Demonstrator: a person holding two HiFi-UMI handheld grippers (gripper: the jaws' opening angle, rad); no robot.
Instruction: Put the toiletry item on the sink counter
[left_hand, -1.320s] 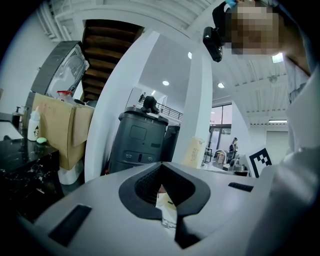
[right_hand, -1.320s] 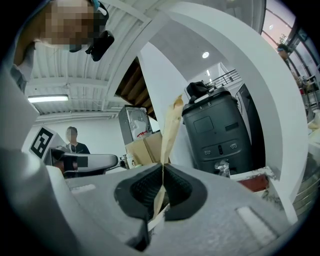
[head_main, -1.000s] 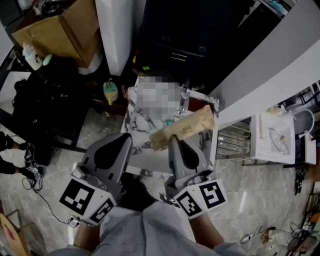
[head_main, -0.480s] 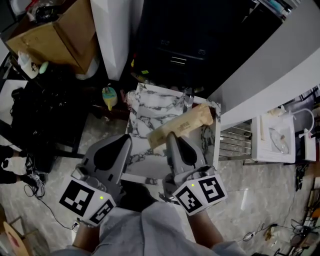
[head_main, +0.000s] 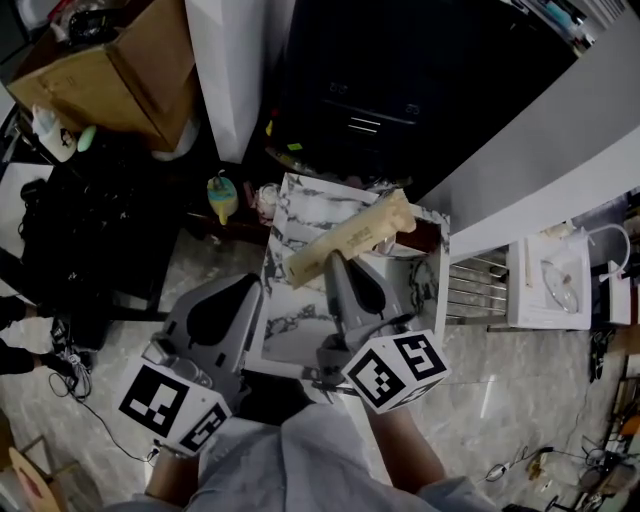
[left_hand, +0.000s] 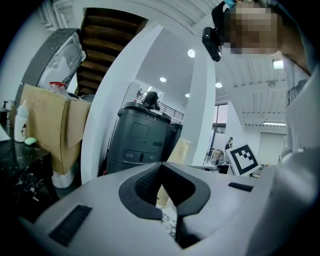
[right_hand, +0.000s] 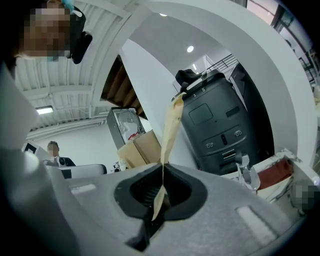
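Observation:
A flat tan packet (head_main: 350, 238), the toiletry item, hangs tilted over the marble sink counter (head_main: 300, 215). My right gripper (head_main: 333, 262) is shut on the packet's lower left end. In the right gripper view the packet (right_hand: 170, 130) stands edge-on between the pads of that gripper (right_hand: 162, 177), with a chrome tap (right_hand: 246, 170) on the counter to the right. To the left of it, over the counter's left edge, my left gripper (head_main: 250, 285) is shut and holds nothing. In the left gripper view its tips (left_hand: 161, 167) meet, with the packet (left_hand: 181, 150) beyond.
Behind the counter stands a dark machine (head_main: 370, 90), with a white column (head_main: 235, 70) and a cardboard box (head_main: 110, 70) to its left. A small yellow bottle (head_main: 220, 190) sits by the counter's left side. At the right are a metal rack (head_main: 475, 290) and a white tray (head_main: 555, 280).
Both grippers have moved forward towards the counter. The right gripper has rolled a little, and the packet now lies further over the marble top.

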